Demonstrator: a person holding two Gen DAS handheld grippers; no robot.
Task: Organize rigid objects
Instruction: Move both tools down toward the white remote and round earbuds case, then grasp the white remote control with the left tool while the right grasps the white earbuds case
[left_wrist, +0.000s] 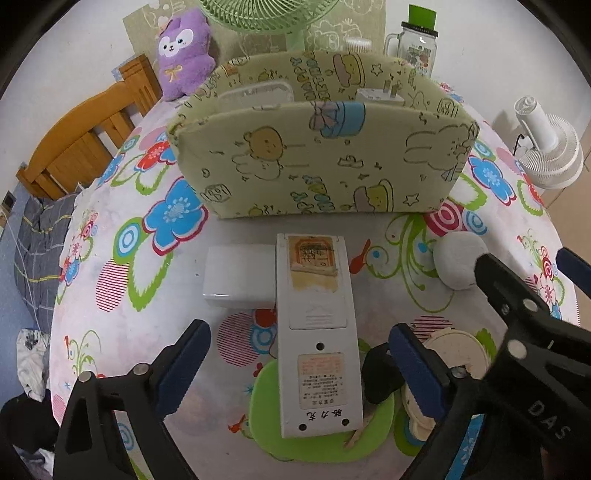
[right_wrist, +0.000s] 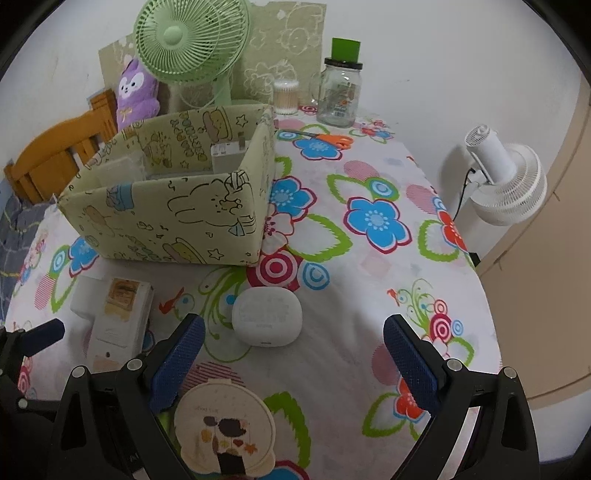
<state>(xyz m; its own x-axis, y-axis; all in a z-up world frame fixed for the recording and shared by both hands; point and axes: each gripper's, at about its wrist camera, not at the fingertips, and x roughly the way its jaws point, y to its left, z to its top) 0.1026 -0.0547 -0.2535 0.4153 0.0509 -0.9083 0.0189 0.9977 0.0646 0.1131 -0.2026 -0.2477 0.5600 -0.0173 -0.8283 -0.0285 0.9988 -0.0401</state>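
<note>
The left claw (left_wrist: 299, 365) stands spread astride the white remote control (left_wrist: 317, 332), which lies face down on the bench (left_wrist: 122, 325) just before the fabric storage box (left_wrist: 325, 166) — placed, I judge, to pinch it. The right claw (right_wrist: 293, 362) is spread and empty — hovering near the white oval case (right_wrist: 266, 322).

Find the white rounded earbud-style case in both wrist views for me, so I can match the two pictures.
Left wrist view: the white rounded case lies at the right, on the tablecloth, partly behind the right gripper.
Right wrist view: it lies near the centre, just ahead of the open right gripper.
Shared landmark: the green cartoon-print storage box, behind the case in both.
</note>
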